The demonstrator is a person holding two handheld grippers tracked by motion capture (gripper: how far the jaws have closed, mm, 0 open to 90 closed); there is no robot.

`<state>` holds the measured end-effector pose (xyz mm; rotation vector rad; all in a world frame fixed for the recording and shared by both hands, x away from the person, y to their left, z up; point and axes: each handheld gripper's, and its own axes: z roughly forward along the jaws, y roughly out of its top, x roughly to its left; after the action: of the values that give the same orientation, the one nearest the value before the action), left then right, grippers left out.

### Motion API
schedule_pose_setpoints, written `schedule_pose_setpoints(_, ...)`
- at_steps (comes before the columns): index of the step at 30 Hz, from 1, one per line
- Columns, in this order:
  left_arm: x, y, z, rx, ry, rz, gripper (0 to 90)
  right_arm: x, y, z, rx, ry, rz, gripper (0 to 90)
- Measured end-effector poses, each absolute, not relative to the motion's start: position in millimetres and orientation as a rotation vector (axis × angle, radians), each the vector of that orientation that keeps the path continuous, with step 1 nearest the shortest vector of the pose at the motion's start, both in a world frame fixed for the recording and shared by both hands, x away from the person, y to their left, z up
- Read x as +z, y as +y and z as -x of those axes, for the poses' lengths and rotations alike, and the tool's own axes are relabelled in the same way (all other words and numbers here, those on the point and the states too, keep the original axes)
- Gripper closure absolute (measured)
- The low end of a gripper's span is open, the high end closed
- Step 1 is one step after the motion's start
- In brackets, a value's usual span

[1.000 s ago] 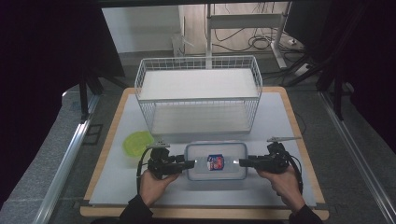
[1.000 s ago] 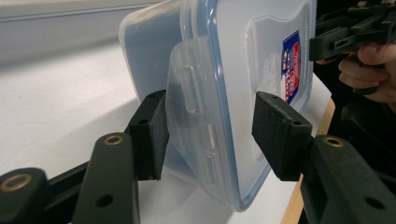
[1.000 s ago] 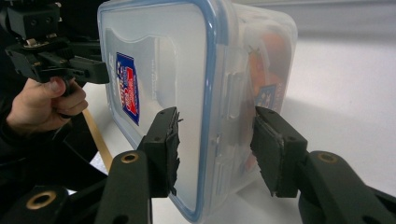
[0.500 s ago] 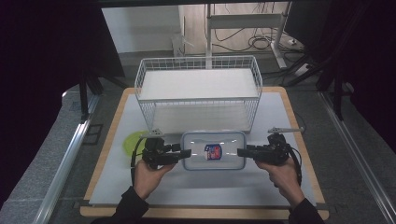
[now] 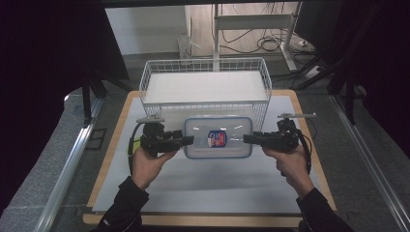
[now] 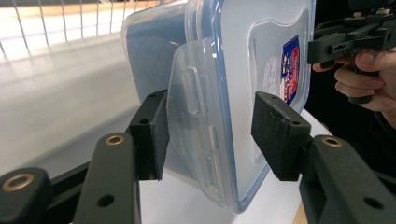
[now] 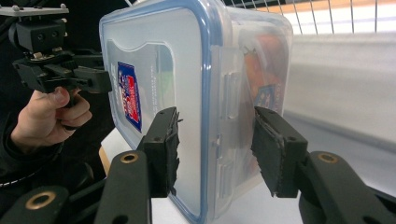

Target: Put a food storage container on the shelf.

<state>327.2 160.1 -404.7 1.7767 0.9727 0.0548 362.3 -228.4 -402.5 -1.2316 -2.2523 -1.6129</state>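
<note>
A clear plastic container (image 5: 217, 137) with a blue-rimmed lid and a red-and-blue label hangs level above the white mat, just in front of the wire basket. My left gripper (image 5: 189, 140) is shut on its left end and my right gripper (image 5: 246, 138) on its right end. In the left gripper view the left gripper (image 6: 210, 135) clamps the container (image 6: 243, 70) over its latch flap, one pad on the body and one on the lid. The right gripper view has the right gripper (image 7: 215, 149) clamping the opposite latch end of the container (image 7: 163, 60). Something orange shows through the wall.
A white wire basket (image 5: 203, 62) with a white floor stands at the back of the wooden board, directly behind the container. The white mat (image 5: 208, 183) covers the board. Metal rails run along both sides of the table.
Both grippers have lifted the container off the mat and carried it a little toward the basket. The grip on both ends is unchanged.
</note>
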Motion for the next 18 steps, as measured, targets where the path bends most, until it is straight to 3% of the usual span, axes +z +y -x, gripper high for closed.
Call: schedule_pose_setpoints(18, -340, 193, -359, 0.099, 0.951, -1.713, 48.0, -328, -196, -398, -1.701, -2.31, 1.178, 52.2)
